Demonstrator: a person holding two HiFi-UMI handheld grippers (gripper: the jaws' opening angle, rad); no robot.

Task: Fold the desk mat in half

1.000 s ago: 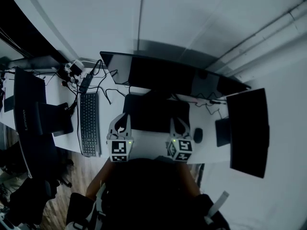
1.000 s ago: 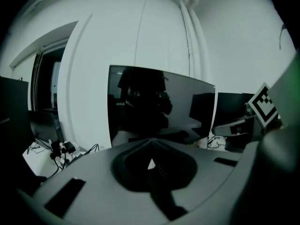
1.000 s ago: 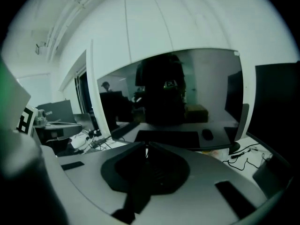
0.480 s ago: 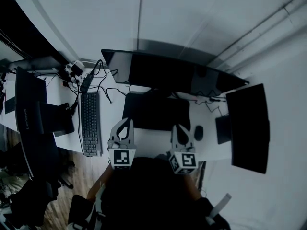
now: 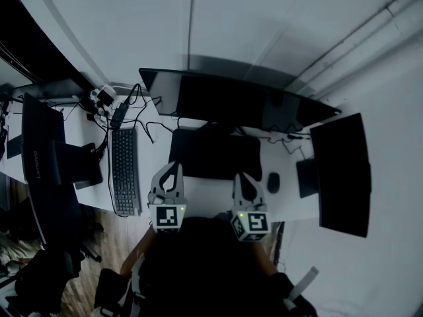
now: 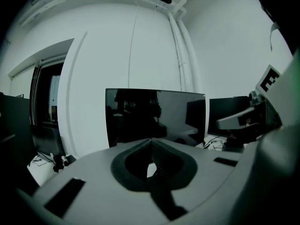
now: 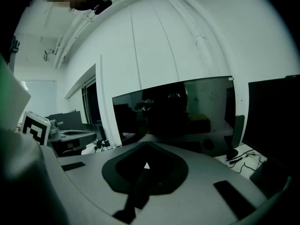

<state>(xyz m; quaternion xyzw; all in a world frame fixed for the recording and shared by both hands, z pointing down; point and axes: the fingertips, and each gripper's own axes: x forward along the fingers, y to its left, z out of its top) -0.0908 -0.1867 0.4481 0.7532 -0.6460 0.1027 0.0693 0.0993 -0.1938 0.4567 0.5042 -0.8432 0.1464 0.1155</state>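
Head view, looking steeply down on a white desk set against a pale wall. We note the desk mat lying flat and unfolded, a dark rectangle just in front of the wide monitor, with its near edge parallel to the desk's front edge. A keyboard sits to the mat's left, turned end-on to us. A small dark mouse rests just off the mat's right edge. Tangled cables run behind the keyboard. A second monitor stands at the right end of the desk, and a third monitor at the left end.

Both tools are held low, near the desk's front edge. The left gripper has its tip over the mat's near left corner. The right gripper points at the mat's near edge, further right. Each carries its marker cube at the rear, close to our body. From this view we cannot tell whether either tip touches the mat.

Left gripper view: jaws clenched tip to tip, nothing between them; a sliver of white desk shows through the gap behind the tips. The wide monitor fills the background.

Right gripper view: jaws likewise pressed together and empty, with a small white triangle of desk visible behind the tips. The wide monitor lies ahead and the second monitor at the right edge.
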